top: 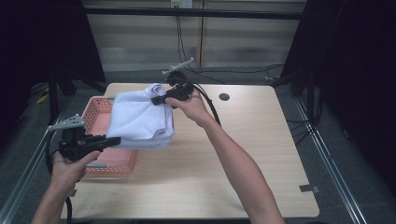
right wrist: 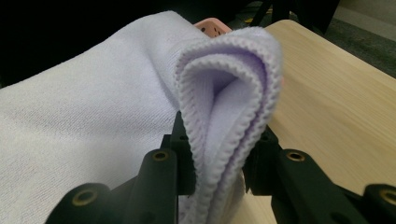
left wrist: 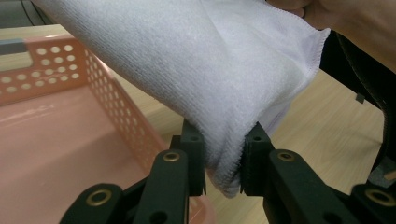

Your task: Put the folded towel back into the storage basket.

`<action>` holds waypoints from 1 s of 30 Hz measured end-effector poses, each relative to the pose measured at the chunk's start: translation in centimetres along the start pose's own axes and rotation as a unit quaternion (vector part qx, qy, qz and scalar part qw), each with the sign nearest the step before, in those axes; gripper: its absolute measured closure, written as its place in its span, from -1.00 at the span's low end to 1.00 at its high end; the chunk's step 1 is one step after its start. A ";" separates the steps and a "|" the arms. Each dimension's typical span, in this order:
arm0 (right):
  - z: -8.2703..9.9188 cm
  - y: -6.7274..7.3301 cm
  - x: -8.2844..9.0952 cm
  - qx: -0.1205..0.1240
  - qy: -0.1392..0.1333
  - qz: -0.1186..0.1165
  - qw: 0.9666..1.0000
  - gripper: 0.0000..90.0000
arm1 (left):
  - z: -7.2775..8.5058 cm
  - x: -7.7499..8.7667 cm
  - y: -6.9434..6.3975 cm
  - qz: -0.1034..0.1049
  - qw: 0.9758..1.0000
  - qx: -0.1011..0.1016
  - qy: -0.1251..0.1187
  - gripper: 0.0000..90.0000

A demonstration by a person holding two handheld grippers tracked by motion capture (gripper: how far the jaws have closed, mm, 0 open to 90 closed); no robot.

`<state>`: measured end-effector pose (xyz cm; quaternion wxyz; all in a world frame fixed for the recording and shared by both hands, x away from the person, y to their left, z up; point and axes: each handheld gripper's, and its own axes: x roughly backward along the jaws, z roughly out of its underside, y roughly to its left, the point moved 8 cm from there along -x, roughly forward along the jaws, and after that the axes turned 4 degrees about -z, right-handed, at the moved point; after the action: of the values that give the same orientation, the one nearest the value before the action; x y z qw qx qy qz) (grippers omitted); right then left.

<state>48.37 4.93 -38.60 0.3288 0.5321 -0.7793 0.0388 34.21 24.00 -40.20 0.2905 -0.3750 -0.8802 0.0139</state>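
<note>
table (top: 224, 177) is bearing a pink basket (top: 95, 112) at its left edge, and the folded towel (top: 140, 119) is hanging in the air partly over that basket, its right part reaching past the basket's right wall. towel is looking light, soft and limp; it is sagging between the two grips, so it is likely needing a hold at both ends to keep its fold. the terry pile is probably giving the pads good bite, with little risk of slipping. its long axis is running from the basket's near right corner toward the basket's far right corner, one short end facing each gripper. left gripper (left wrist: 223, 161) is nearly closed, pinching a near corner of the towel above the basket's right wall. right gripper (right wrist: 219, 158) is likewise clamping the stacked hemmed edges at the far end, beyond the basket's far right corner.
</note>
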 end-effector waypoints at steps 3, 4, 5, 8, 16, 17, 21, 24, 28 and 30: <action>-0.6 0.4 -1.0 -0.001 0.001 -0.002 1.000 0.55 | 0.2 0.7 0.9 -0.006 1.000 0.007 -0.002 0.69; -0.8 0.5 -1.3 -0.002 0.001 -0.005 1.000 0.55 | 0.3 0.9 1.2 -0.007 1.000 0.006 -0.001 0.69; -1.0 0.5 -1.6 -0.002 0.002 -0.005 1.000 0.55 | 0.4 1.1 1.4 -0.011 1.000 0.011 -0.003 0.69; -1.4 0.8 -2.5 -0.005 0.001 -0.008 1.000 0.55 | 0.6 1.6 2.2 -0.016 1.000 0.016 -0.004 0.69; -2.2 1.2 -5.2 -0.011 0.011 -0.007 1.000 0.55 | 0.6 3.0 4.6 -0.029 0.999 0.040 -0.017 0.70; -2.4 1.3 -5.5 -0.011 0.011 -0.006 1.000 0.55 | 0.6 3.2 4.8 -0.030 0.999 0.043 -0.015 0.70; -3.2 1.7 -6.2 -0.014 0.011 -0.006 1.000 0.55 | 0.5 4.2 5.6 -0.038 0.998 0.045 -0.021 0.70; -3.8 2.2 -6.8 -0.013 0.008 -0.006 1.000 0.55 | 0.5 5.0 6.2 -0.045 0.998 0.047 -0.023 0.70; -4.4 3.1 -8.0 -0.008 0.008 -0.005 1.000 0.55 | 1.0 6.0 7.3 -0.065 0.996 0.059 -0.022 0.70; -4.5 3.5 -8.6 0.001 0.015 0.000 1.000 0.55 | 1.4 6.5 7.7 -0.068 0.995 0.064 -0.022 0.70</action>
<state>49.33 15.23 -38.90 0.3398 0.5322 -0.7740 0.0474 34.95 34.17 -39.98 0.2945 -0.2944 -0.9073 0.0587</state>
